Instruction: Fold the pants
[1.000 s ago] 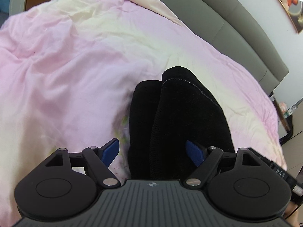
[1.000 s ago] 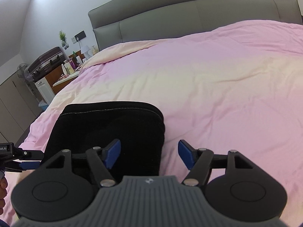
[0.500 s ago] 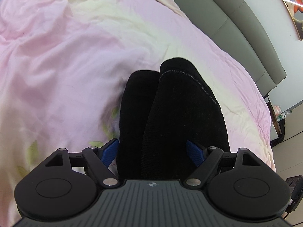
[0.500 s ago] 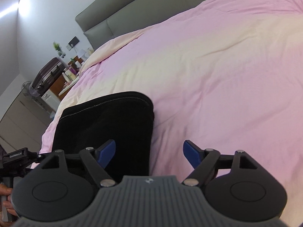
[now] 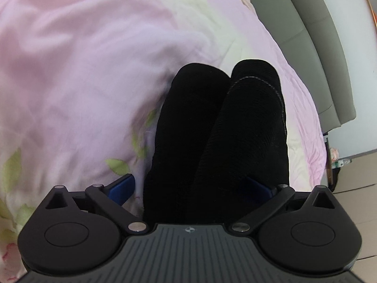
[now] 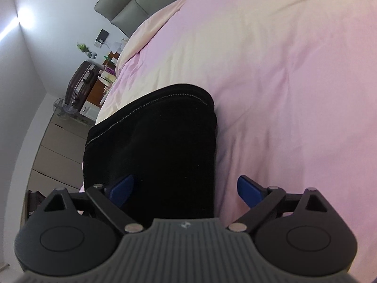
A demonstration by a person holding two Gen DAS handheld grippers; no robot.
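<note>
Here, the black pants (image 5: 219, 136) lay folded on the pink bedspread (image 5: 82, 70), soft, limp and light I judged, between the spread fingers of my left gripper (image 5: 195, 187) and right gripper (image 6: 186, 188), best gripped at their thick folded edge.

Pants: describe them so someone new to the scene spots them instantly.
Start at the bed with the pink duvet and grey headboard. Near the duvet's edge, on the side toward the suitcase and cabinets, lies a folded bundle, the pants. They are the only black item on the pink cover, with a line of pale stitching along the far hem.
</note>
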